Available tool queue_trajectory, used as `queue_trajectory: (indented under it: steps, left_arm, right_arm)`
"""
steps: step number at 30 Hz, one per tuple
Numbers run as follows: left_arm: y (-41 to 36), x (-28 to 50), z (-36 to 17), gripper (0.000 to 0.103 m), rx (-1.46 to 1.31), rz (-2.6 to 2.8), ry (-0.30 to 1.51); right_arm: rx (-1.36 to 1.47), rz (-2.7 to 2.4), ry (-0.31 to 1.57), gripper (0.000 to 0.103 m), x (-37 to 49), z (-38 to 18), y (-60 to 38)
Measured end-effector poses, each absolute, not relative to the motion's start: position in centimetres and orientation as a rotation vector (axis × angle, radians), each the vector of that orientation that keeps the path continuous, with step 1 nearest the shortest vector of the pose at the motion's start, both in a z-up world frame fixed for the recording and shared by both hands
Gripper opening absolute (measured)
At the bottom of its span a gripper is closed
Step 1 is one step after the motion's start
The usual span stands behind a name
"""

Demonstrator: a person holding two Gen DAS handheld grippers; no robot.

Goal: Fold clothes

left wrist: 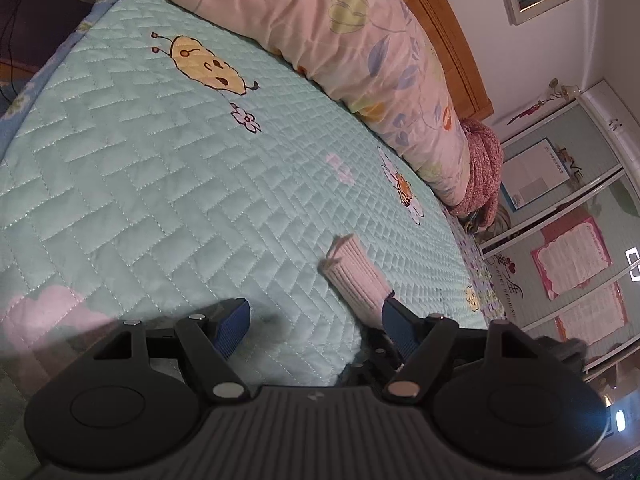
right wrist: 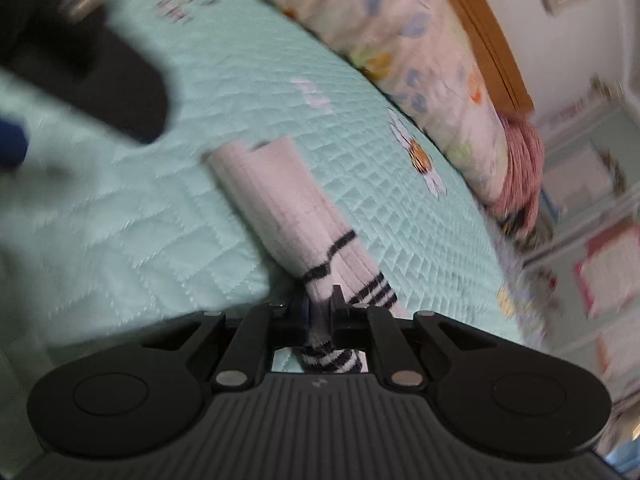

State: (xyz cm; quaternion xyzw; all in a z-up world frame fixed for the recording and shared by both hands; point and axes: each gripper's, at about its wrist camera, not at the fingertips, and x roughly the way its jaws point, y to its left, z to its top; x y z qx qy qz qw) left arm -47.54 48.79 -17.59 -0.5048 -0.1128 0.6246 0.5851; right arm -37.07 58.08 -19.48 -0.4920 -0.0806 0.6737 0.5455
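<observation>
A pale pink ribbed sock (right wrist: 276, 196) with black stripes lies on the mint quilted bedspread (right wrist: 208, 216). My right gripper (right wrist: 320, 312) is shut on the sock's striped part, and the cloth bunches between the two jaws. In the left wrist view the sock's cuff end (left wrist: 354, 272) lies just ahead of the right blue pad (left wrist: 396, 328). My left gripper (left wrist: 314, 328) stands open over the bedspread (left wrist: 160, 200) with nothing between its pads. A dark blurred shape, the other gripper (right wrist: 100, 72), shows at the upper left of the right wrist view.
A pink floral duvet (left wrist: 340, 40) is heaped along the wooden headboard (left wrist: 452, 40). A reddish knitted bundle (left wrist: 484, 168) sits at the duvet's end. A wardrobe (left wrist: 580, 240) with papers on its doors stands past the bed's right edge.
</observation>
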Motion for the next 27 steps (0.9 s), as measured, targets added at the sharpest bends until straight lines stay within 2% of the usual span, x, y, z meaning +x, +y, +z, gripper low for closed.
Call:
queue_trajectory:
  steps: [5, 9, 14, 18, 22, 27]
  left_arm:
    - [48.8, -47.0, -17.3, 0.081, -1.143, 1.466, -0.205]
    - [49.5, -45.3, -17.0, 0.081, -1.102, 1.331, -0.128]
    - [50.4, -39.0, -16.3, 0.080, -0.956, 0.964, 0.188]
    - [49.2, -35.1, -16.7, 0.080, -0.958, 0.645, 0.391]
    - [46.7, -32.9, -17.0, 0.080, -0.897, 0.577, 0.544]
    - [45.3, -33.9, -16.7, 0.080, -0.916, 0.567, 0.615]
  right_arm:
    - [-0.877, 1.587, 0.091, 0.010, -32.4, -15.6, 59.0]
    - [-0.491, 1.573, 0.382, 0.010, -25.5, -11.6, 58.5]
    - [0.027, 1.459, 0.708, 0.010, -15.2, -8.6, 55.8]
    - [0.371, 1.258, 0.815, 0.010, -6.5, -8.8, 50.0]
    - [0.432, 1.119, 0.878, 0.010, -1.7, -11.7, 46.7]
    - [0.463, 1.077, 0.950, 0.010, 0.2, -14.6, 45.1]
